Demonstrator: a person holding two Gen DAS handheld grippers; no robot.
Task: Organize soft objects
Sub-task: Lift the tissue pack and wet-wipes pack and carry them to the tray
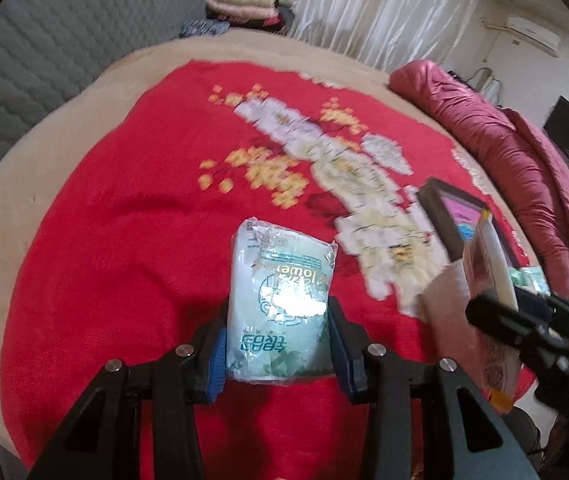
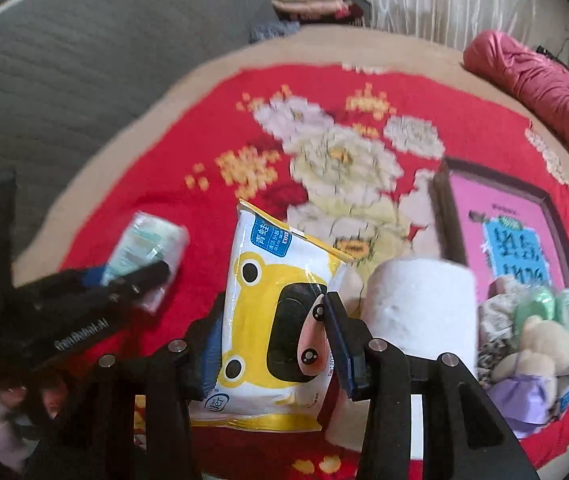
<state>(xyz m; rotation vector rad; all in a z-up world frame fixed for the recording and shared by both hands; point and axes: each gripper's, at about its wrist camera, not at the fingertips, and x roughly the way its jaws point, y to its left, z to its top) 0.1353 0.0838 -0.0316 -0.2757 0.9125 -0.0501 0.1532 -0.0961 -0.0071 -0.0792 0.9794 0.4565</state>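
Left gripper (image 1: 278, 344): closed on the green towel pack (image 1: 280, 304), the blue pads pressed against its two long sides near the lower half; the pack is held clear of the red blanket (image 1: 124, 240).
Right gripper (image 2: 272, 344): clamped across the yellow frog wipes pack (image 2: 272, 320), one pad on each side edge; the pack appears lifted off the blanket.
Towel pack, handling: judged light and compressible, wrapped in glossy film that may slide between the pads; a grip across the narrow width, as taken now, seems best, since the film is creased and torn-looking at the top end.
Wipes pack, handling: judged heavier and floppy, a soft pouch that sags when held at one end; the hard dark flap lid at its centre is not to be squeezed, and a hold at mid-length would limit drooping.
Paper roll (image 2: 420, 308): seen just beside the right gripper, soft and easily dented.
Box (image 2: 504, 240): a dark-framed box with a pink inside lies further right on the blanket, probably the target.
Pile beyond: a small plush bear (image 2: 536, 348) and further small packs are seen against the box's near end.
Risk: film slip during tilting.
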